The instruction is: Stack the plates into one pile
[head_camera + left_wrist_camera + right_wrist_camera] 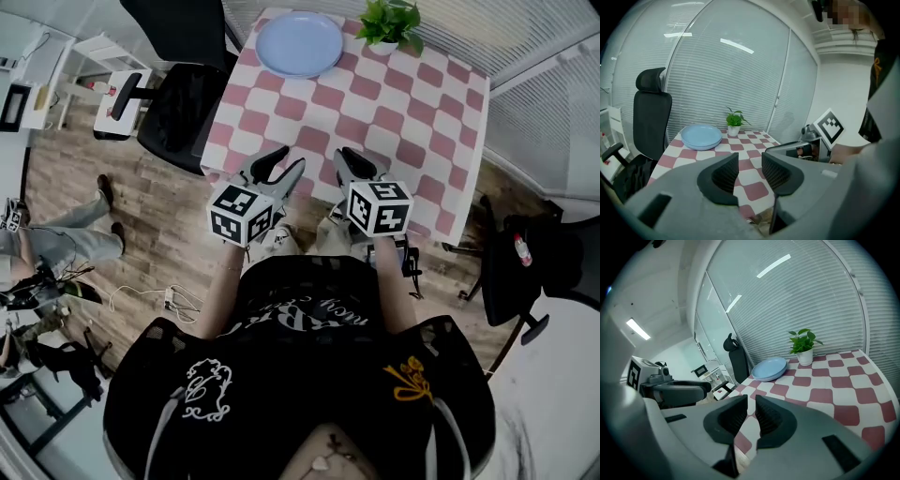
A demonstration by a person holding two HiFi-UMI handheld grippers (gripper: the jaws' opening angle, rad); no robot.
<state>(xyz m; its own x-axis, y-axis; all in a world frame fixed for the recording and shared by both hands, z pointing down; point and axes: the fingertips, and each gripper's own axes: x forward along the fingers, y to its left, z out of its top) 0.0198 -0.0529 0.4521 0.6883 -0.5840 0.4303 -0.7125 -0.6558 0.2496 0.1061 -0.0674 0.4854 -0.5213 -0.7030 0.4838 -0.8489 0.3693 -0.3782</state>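
A black office chair [173, 103] stands left of the checkered table [394, 122]. The left gripper [287, 161] hovers at the table's near edge, jaws spread and empty. The blue plates [300, 43] sit in one pile at the far left corner. The right gripper [356, 161], beside the left, shows only a narrow gap between its jaws and holds nothing. A potted plant [389, 23] stands near the pile's right.
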